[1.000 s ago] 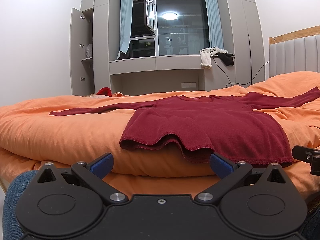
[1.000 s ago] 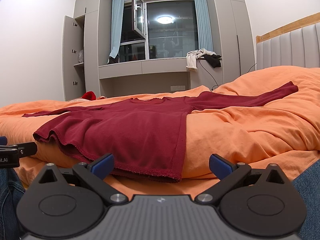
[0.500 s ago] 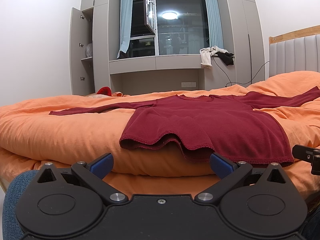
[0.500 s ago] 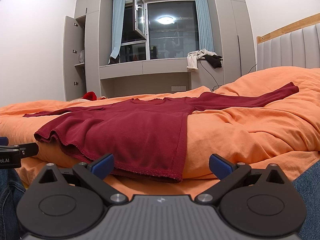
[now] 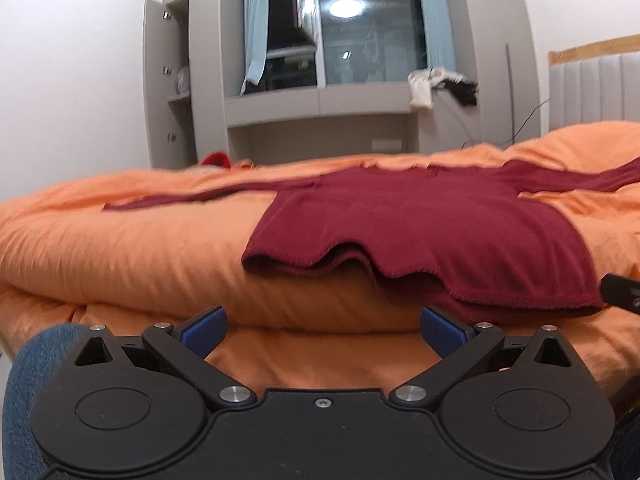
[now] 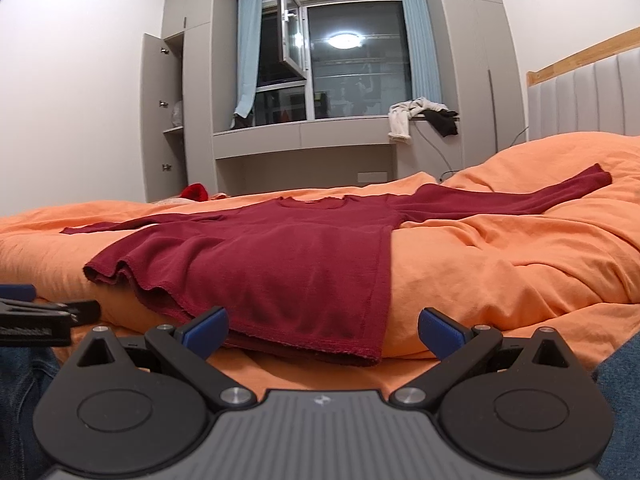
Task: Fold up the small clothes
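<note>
A dark red long-sleeved shirt (image 5: pixel 424 224) lies spread flat on the orange bed cover (image 5: pixel 132 248), sleeves stretched out to both sides, hem toward me and rippled. It also shows in the right wrist view (image 6: pixel 280 256). My left gripper (image 5: pixel 322 326) is open and empty, just short of the hem's left part. My right gripper (image 6: pixel 322 326) is open and empty, close in front of the hem's right corner. Each gripper's tip shows at the edge of the other's view.
The bed has a padded headboard (image 6: pixel 580 92) at the right. Beyond it stand grey cupboards (image 6: pixel 164 116), a window ledge with loose clothes (image 6: pixel 420 118) and a small red item (image 6: pixel 196 192) at the bed's far edge. My jeans-clad knees show at the bottom corners.
Both grippers have tilted and moved slightly toward the shirt's hem; the left view is blurred by motion. The shirt has not moved. Both grippers stay open.
</note>
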### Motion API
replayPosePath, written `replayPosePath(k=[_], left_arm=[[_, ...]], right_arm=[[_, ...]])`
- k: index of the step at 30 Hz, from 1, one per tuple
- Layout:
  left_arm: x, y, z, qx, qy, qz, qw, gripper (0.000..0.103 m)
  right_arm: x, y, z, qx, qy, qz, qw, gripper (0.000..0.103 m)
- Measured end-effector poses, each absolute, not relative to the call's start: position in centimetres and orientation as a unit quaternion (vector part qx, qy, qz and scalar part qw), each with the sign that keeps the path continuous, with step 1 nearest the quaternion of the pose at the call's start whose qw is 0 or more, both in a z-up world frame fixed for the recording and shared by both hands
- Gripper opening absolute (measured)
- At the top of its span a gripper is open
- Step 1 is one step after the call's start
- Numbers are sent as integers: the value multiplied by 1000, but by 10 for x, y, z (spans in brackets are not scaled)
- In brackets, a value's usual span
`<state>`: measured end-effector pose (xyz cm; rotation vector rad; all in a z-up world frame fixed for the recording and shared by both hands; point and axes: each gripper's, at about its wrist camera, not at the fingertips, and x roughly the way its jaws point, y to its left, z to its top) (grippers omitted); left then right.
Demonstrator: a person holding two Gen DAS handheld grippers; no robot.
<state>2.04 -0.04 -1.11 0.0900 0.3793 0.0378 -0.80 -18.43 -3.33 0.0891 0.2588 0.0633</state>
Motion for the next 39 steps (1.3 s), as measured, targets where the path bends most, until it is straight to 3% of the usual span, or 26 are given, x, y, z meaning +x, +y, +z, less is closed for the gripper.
replayPosePath(k=[7,18,29,39], left_arm=[[35,3,-16,24,234,25,972,102],[39,-25,-20,85,232,-9,969,102],[54,-38,3,77,244,-29,966,102],[86,-61,36,87,251,-5,964,102]], right_arm=[[3,-192,-38,72,179,19,981,103],[15,-204,-49,96,226,0,970,103],[28,-224,-56,139,259,-17,956,103],[27,-228,-47,129,197,-27,972,103]])
